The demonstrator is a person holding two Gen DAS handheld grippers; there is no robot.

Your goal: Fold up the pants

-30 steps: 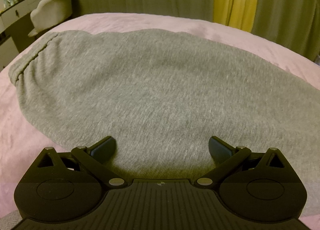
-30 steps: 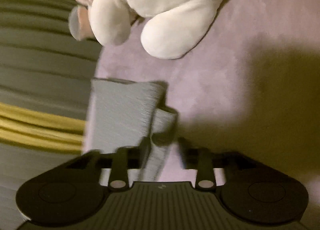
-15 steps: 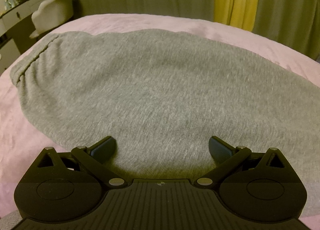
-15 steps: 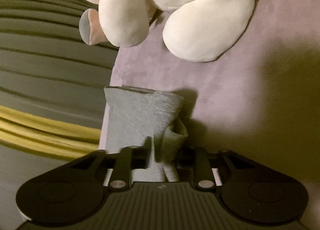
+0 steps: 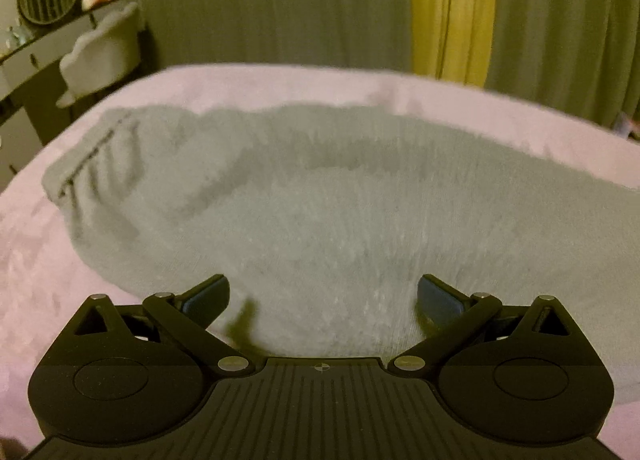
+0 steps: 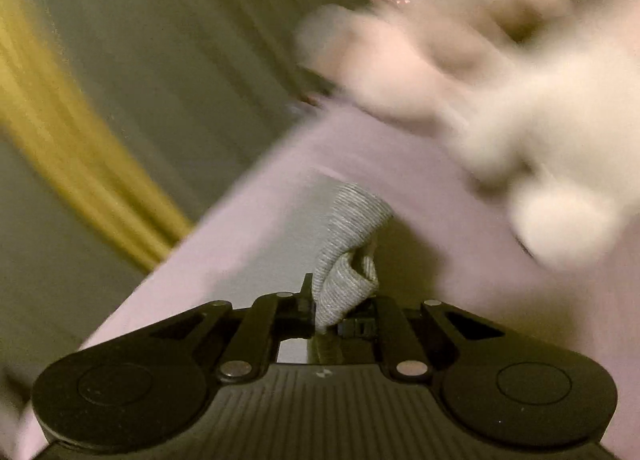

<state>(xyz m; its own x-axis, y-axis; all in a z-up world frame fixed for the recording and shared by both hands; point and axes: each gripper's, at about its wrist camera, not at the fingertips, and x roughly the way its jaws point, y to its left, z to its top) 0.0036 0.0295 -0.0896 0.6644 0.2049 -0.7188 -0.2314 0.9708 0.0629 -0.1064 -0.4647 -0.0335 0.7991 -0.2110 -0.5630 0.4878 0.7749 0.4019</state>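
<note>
Grey pants (image 5: 340, 196) laid across a pink bed (image 5: 248, 80).
The left claw (image 5: 323, 296) is held spread above them; a ribbed cuff (image 6: 348, 256) is pinched by the right claw (image 6: 340, 312) near a blurred plush toy (image 6: 520, 100).

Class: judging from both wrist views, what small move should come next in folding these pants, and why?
Probably carry the right gripper, shut on the ribbed cuff, over toward the waistband. The pants lie flat on the bed, and the left gripper is open above them.
</note>
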